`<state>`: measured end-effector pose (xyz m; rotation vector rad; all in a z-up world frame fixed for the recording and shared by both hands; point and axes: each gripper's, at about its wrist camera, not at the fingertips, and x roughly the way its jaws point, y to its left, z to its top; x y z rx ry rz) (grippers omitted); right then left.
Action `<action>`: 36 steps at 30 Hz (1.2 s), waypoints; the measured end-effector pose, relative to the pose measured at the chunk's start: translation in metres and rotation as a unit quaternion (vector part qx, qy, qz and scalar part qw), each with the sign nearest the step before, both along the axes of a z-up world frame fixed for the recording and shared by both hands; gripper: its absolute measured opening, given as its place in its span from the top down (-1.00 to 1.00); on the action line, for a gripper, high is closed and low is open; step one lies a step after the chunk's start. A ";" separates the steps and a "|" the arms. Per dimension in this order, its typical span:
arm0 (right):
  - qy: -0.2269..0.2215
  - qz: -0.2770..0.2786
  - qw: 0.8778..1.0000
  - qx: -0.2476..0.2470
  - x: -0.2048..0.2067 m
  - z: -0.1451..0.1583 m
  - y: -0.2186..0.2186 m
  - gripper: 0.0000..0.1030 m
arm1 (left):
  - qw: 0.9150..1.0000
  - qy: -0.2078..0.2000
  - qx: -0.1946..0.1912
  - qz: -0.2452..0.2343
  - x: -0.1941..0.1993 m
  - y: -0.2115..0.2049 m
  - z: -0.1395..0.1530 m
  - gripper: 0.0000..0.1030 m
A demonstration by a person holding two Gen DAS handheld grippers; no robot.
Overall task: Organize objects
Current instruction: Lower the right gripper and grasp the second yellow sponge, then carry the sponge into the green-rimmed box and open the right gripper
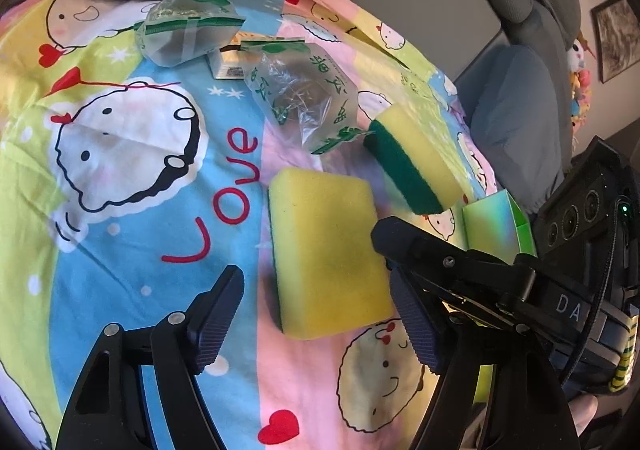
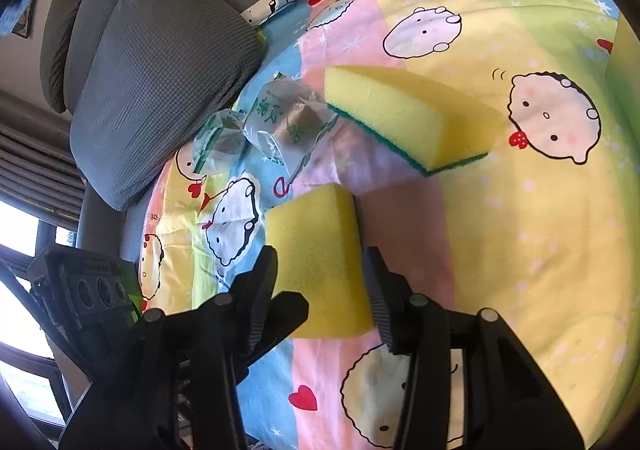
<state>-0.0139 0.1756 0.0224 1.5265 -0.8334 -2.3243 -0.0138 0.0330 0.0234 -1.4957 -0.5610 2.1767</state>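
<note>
A sponge (image 2: pixel 320 262) lies flat on the bedsheet (image 2: pixel 520 230) between the right gripper (image 2: pixel 320 286)'s fingers (image 2: pixel 260 282) (left one touching it, right just beside). Ahead of the fingertips lies a second sponge (image 2: pixel 408 117), well apart. Ahead and left, two wrapped packets (image 2: pixel 288 121) lie side by side, before a cushion (image 2: pixel 160 81).

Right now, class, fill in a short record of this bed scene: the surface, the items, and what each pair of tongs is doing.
Surface: cartoon-print sheet
Near sponge: flat, yellow face up
Far sponge: beyond it, apart, green layer showing
Rear bag: clear, green print
Front bag: clear, green print, next to far sponge
Small box: between the bags
Green box: beside far sponge
Left tongs: open, around near sponge
Right tongs: straddling near sponge, grip unclear
</note>
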 end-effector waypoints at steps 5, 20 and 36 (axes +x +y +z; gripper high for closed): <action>-0.006 0.007 1.000 -0.007 -0.002 -0.005 0.000 -0.04 | 1.000 0.002 0.011 -0.007 0.000 -0.001 -0.001 -0.16; 0.005 0.012 1.000 -0.002 -0.001 -0.005 -0.004 0.02 | 0.997 0.071 -0.021 -0.036 0.011 0.013 0.019 0.08; 0.189 -0.076 0.978 0.038 0.073 0.102 0.045 0.02 | 0.954 0.282 0.027 -0.101 0.050 0.076 0.105 0.08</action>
